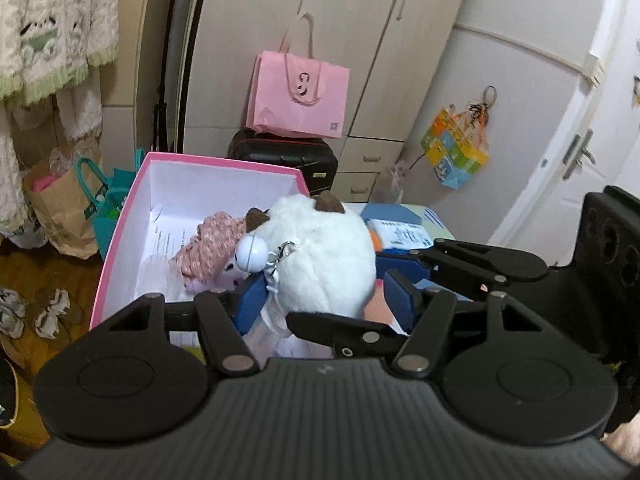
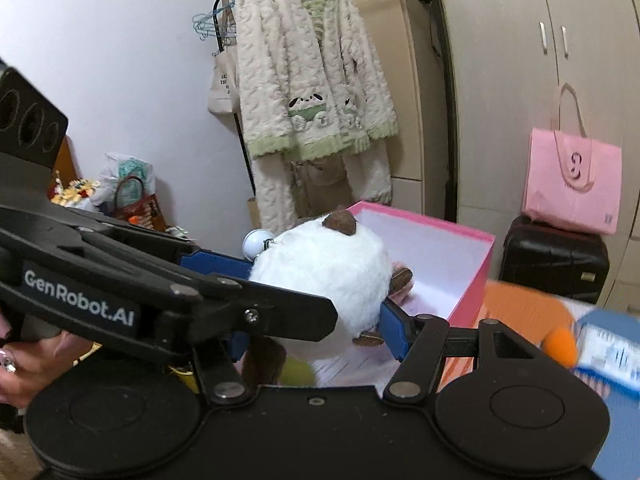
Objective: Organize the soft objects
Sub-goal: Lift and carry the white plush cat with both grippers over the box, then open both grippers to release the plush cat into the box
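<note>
**White plush toy held over the pink box**

Both grippers meet at a round white plush toy (image 1: 324,256) with small brown horns and a white ball charm (image 1: 251,255) clipped to it. The toy hangs just above the near end of an open pink box (image 1: 120,232) with a white inside. From the left wrist view, the left gripper (image 1: 324,300) has its blue fingers (image 1: 250,300) spread to either side of the toy's lower half, and the fur fills the gap between them, so it looks clamped on the toy. The right gripper (image 1: 404,272) reaches in from the right side, its blue pads against the toy's flank. In the right wrist view its own fingers (image 2: 394,330) sit fairly wide apart with the toy's underside between them, but I cannot tell whether they press it.

Inside the box lies a pink floral cloth toy (image 1: 212,248) on some white printed papers (image 1: 168,236). To the right of the box there is a blue-and-white packet (image 1: 404,232) and something orange.

Behind stand a black suitcase (image 1: 288,160) with a pink paper bag (image 1: 298,96) on top, in front of cream wardrobe doors. A fluffy cream-and-green cardigan (image 2: 316,80) hangs on a rack by the wall.
</note>
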Demonstrator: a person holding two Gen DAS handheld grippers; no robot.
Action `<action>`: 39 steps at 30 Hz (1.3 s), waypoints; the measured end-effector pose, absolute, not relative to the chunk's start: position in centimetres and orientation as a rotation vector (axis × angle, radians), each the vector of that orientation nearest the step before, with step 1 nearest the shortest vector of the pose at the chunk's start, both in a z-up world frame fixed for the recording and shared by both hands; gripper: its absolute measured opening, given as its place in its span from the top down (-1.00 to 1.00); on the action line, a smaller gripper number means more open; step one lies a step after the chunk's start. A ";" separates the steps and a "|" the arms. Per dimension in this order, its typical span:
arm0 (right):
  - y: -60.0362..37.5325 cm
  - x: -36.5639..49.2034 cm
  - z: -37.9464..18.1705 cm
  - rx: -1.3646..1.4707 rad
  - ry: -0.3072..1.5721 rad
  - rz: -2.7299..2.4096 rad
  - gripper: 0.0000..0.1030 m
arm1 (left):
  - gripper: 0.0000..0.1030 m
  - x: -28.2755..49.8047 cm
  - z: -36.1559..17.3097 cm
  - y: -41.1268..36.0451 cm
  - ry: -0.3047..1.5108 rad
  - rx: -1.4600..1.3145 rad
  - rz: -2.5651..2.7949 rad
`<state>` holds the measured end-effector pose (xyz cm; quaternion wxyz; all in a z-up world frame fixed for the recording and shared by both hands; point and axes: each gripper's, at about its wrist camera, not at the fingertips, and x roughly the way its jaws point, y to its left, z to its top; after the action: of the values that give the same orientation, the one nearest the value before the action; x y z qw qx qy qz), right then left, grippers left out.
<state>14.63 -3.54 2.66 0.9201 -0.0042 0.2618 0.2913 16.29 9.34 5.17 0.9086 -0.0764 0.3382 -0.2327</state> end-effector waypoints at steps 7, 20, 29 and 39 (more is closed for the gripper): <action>-2.6 19.5 -0.2 -0.042 0.653 0.644 -0.33 | -0.13 21.0 1.4 10.7 0.817 -0.208 -0.413; 0.7 18.5 -1.7 -0.239 0.737 0.620 -0.38 | -0.20 20.5 0.2 12.6 0.819 -0.074 -0.276; 0.1 15.9 1.0 -0.272 0.721 0.632 -0.39 | -0.25 17.0 2.8 12.0 0.785 0.013 -0.323; -0.6 11.9 3.4 -0.318 0.691 0.627 -0.39 | -0.27 13.0 4.9 11.1 0.759 0.062 -0.359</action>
<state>11.85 -0.59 3.41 0.8811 -0.1526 0.3315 0.3009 12.99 11.08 4.90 0.9127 0.0302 0.3683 -0.1742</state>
